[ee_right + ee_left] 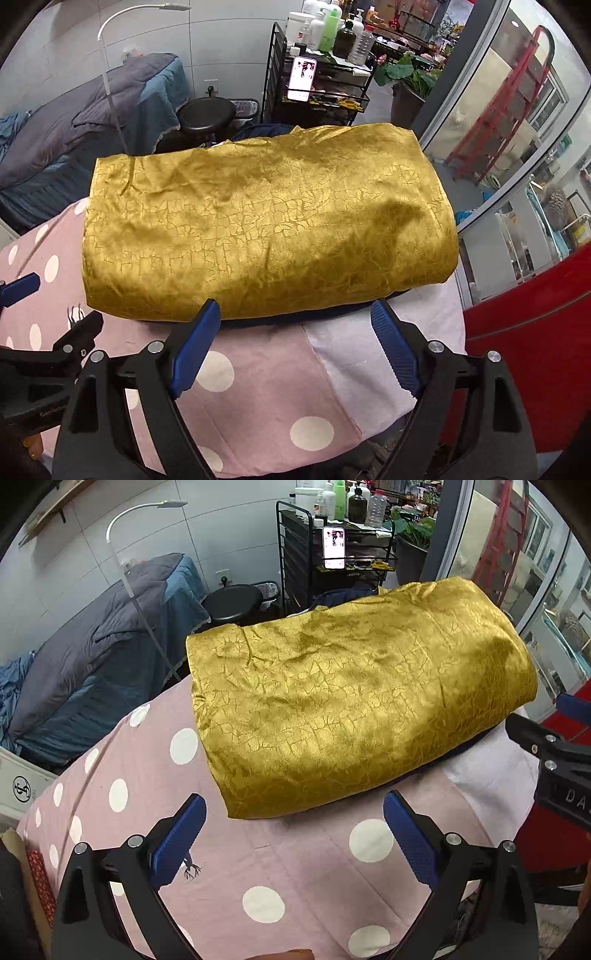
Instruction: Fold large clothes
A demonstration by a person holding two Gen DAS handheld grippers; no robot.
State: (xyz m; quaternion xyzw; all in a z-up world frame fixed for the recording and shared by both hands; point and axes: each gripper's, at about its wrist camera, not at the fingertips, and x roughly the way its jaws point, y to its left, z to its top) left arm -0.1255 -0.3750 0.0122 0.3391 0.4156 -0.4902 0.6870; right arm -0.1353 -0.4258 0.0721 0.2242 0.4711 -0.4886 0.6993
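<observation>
A folded gold garment [354, 701] is lying as a thick rectangular bundle on a bench covered by a pink polka-dot sheet [155, 775], with a dark blue layer [295, 319] peeking out under its near edge; whether that belongs to the same garment is hard to tell. The left tool [293, 834] is hovering just in front of the bundle's near corner, its blue pads spread wide with nothing between them. The right tool [295, 339] is hanging over the bundle's near edge, likewise gaping wide and gripping nothing. Neither tool is touching the fabric. Behind the bench a black stool [207, 114] and a wire rack [321, 85] loaded with bottles are standing.
</observation>
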